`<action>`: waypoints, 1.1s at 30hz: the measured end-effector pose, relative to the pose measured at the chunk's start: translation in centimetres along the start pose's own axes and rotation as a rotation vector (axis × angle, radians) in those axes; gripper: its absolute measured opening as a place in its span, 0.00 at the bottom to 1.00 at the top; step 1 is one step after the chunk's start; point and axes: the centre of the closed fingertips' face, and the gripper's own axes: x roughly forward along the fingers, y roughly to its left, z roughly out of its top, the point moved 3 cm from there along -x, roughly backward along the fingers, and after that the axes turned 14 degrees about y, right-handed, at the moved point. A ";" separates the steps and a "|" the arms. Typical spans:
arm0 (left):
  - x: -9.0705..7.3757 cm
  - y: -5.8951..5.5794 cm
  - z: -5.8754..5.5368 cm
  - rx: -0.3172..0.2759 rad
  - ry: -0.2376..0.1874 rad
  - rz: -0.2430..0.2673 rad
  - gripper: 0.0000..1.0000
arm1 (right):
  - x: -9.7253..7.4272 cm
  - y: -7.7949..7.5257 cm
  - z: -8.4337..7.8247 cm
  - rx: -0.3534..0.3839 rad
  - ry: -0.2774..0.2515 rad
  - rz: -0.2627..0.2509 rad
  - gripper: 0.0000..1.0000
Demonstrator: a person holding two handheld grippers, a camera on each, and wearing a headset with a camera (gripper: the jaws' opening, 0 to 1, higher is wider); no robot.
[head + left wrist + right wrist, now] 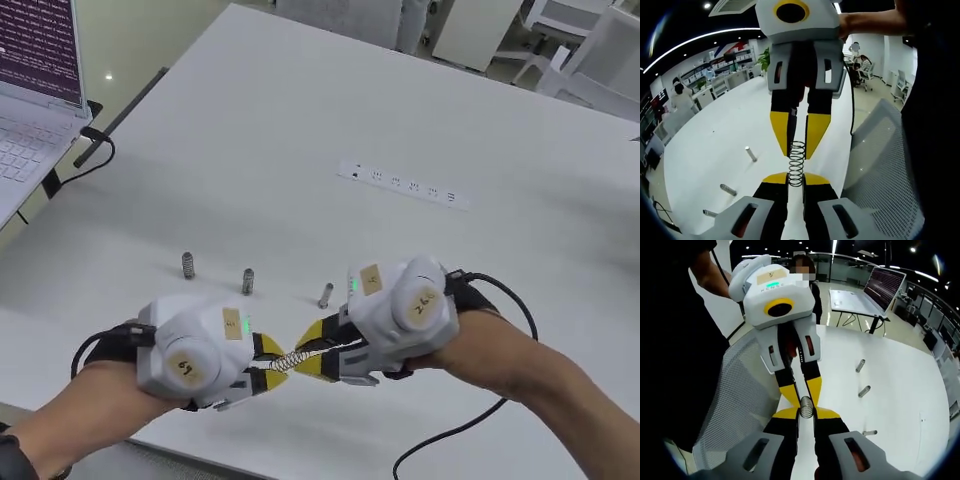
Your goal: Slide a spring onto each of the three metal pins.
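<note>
Two grippers meet tip to tip over the table's near edge, with a spring spanning the gap between them. Left gripper and right gripper each have jaws nearly closed, pinching one end. Three pins sit just beyond.

Left tool and right tool face each other nose to nose, yellow tips near but apart. Both sets of jaws are pinched to a narrow gap, each on one end of the spring that bridges the two tools. Left tool tilts slightly up toward the right one, right tool slightly down toward the left. Left forearm and right forearm come in from behind their tools, wrists roughly straight, a black strap at each wrist.
</note>
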 end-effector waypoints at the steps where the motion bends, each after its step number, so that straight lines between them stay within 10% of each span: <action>1: 0.0 0.1 0.0 -0.005 -0.003 0.000 0.02 | 0.0 -0.1 0.0 0.002 0.002 -0.003 0.08; 17: 0.3 -0.4 1.3 -0.017 -0.047 -0.030 0.02 | 0.7 0.1 -0.3 -0.138 0.116 0.011 0.09; 33: -0.1 1.1 -0.4 -0.154 -0.073 -0.008 0.09 | 0.1 -1.5 -2.7 -0.071 0.144 -0.027 0.09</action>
